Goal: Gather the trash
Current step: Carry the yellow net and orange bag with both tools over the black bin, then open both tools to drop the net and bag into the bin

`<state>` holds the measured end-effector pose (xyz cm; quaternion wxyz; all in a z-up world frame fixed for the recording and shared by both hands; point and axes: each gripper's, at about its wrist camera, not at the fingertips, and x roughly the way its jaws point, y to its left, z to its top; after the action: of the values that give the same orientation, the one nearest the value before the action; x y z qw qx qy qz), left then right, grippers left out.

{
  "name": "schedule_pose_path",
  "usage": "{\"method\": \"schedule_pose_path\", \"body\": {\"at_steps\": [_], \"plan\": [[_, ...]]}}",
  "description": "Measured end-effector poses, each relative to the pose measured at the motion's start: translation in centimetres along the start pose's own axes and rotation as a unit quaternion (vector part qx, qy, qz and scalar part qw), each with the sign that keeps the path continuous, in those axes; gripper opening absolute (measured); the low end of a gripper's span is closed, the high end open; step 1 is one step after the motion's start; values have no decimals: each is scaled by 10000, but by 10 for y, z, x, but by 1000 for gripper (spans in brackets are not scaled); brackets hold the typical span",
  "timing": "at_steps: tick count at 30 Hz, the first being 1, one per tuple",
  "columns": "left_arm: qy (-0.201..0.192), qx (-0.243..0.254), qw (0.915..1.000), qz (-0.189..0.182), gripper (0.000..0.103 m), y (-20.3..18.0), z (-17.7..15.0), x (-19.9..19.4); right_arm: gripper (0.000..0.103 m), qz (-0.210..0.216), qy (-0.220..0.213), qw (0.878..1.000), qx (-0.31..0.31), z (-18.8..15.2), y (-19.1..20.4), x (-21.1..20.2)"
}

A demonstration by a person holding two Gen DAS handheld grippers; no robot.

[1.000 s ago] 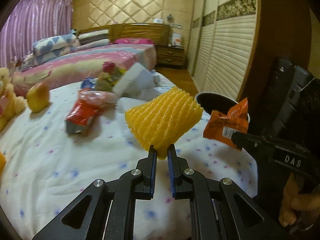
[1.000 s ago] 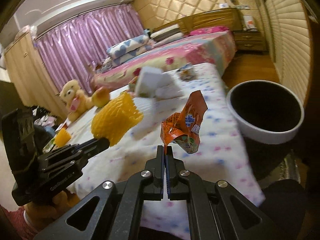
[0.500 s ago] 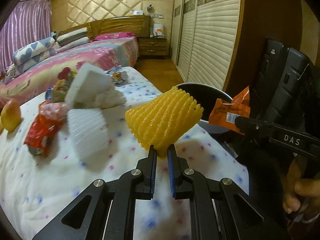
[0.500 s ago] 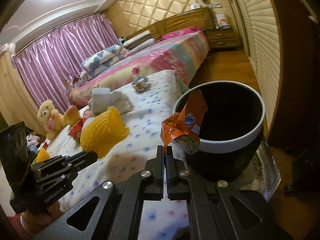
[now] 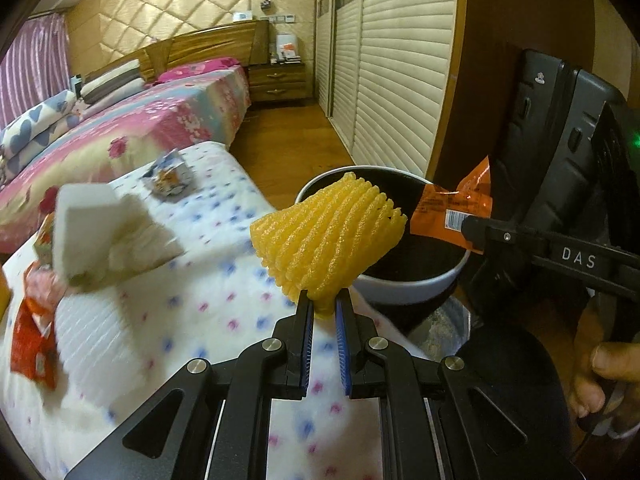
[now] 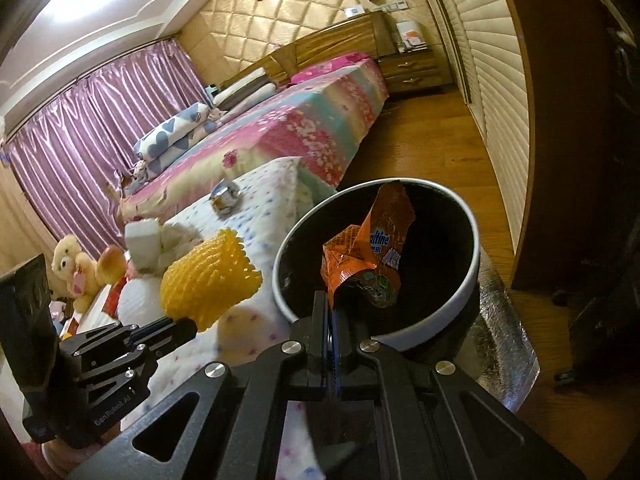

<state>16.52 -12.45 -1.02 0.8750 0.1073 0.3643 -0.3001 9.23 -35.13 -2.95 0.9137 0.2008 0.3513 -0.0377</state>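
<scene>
Yellow foam net held up beside the bin

The yellow foam net (image 5: 326, 236) is clamped at its narrow lower end by the left gripper (image 5: 323, 310), whose blue-padded jaws are closed onto it. The net is seen in front of the near rim of the dark bin (image 5: 408, 294), which stands at the corner of the spotted bedsheet (image 5: 192, 304). An orange wrapper (image 5: 452, 216) is pinched over the bin by the right gripper (image 5: 472, 236). A white foam block (image 5: 86, 226), a red packet (image 5: 32, 338) and a small crumpled carton (image 5: 168, 172) are left on the sheet.
</scene>
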Motion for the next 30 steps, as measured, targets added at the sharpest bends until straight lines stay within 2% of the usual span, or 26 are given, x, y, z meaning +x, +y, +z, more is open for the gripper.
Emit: {"method": "schedule_pose_path", "body": {"at_steps": [13,23,25,28,30], "plan": [[273,195,9994,-33,10,-15,32,46,1,-96,219,9996,136,22,-25,23],[484,73,9986,-177,10,-20,51,70,2,-126,349,9987,348,32,-40,35],[494,76,9986,-154,12,-20,54,75,7,-131,375,9984,397,34,-44,38],[523,8,9985,-137,29,-20,54,76,7,-155,437,9977,493,35,-49,42],[470,-78,9987,-163,52,-18,54,73,8,-188,485,9971,563,36,-52,43]]}}
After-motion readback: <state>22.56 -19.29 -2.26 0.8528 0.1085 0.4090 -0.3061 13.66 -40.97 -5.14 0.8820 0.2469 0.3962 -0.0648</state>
